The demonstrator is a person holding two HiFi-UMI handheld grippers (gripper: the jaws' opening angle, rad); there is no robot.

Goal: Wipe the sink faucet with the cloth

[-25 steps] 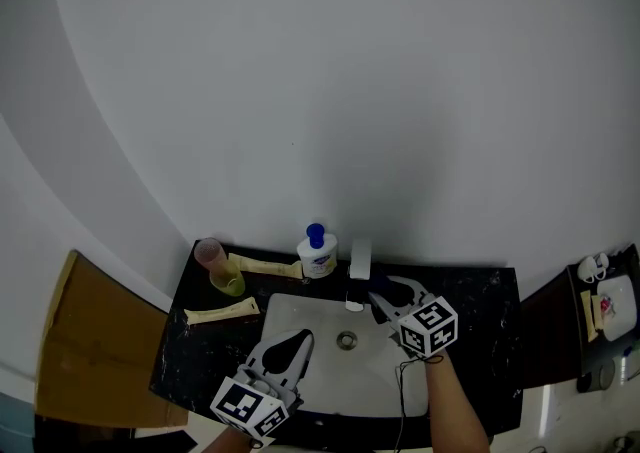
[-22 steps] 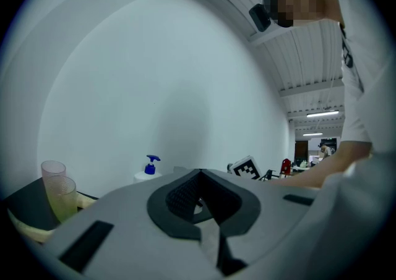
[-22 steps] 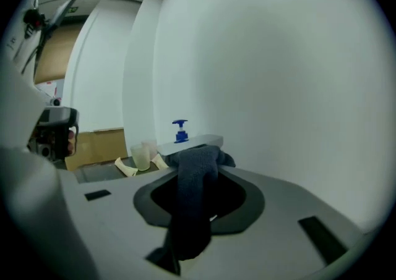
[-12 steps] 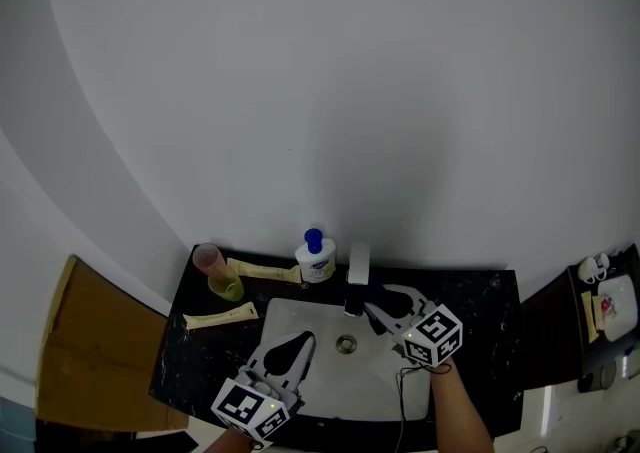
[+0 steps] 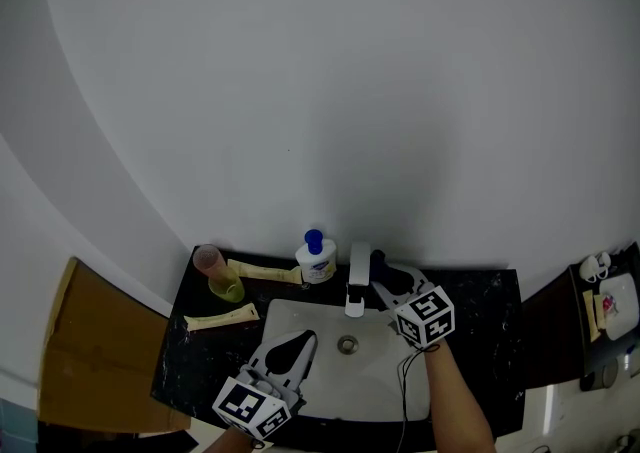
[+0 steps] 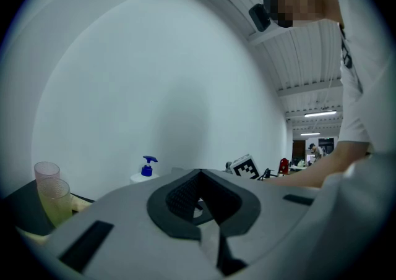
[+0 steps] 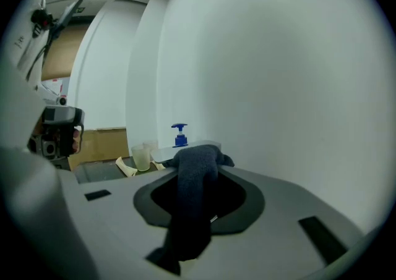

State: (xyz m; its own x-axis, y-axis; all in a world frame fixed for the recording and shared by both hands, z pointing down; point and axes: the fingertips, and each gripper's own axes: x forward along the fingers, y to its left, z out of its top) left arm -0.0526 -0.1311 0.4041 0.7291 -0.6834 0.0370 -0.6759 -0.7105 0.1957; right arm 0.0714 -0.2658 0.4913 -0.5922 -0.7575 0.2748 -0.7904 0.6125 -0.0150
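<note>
The right hand-held gripper is clamped on a dark cloth, which runs up between its jaws and bunches past their tips. It reaches over the far right edge of the sink, and the cloth's far end sits against the right side of the white faucet, at its top; it looks to be touching. The person's forearm trails back from this gripper toward the near right.

The left hand-held gripper is closed with nothing in it, its jaw tips together. It is over the near left part of the sink, pointing toward the drain, well short of the faucet.

The faucet stands at the far edge of the sink, in the middle of the black counter. Just left of it is a white bottle with a blue pump. Farther left stand a pink cup and a yellowish cup, side by side. One beige tube lies between the cups and the bottle, and another lies on the counter left of the sink. A brown box is beyond the counter's left end. A plain white wall rises behind.
</note>
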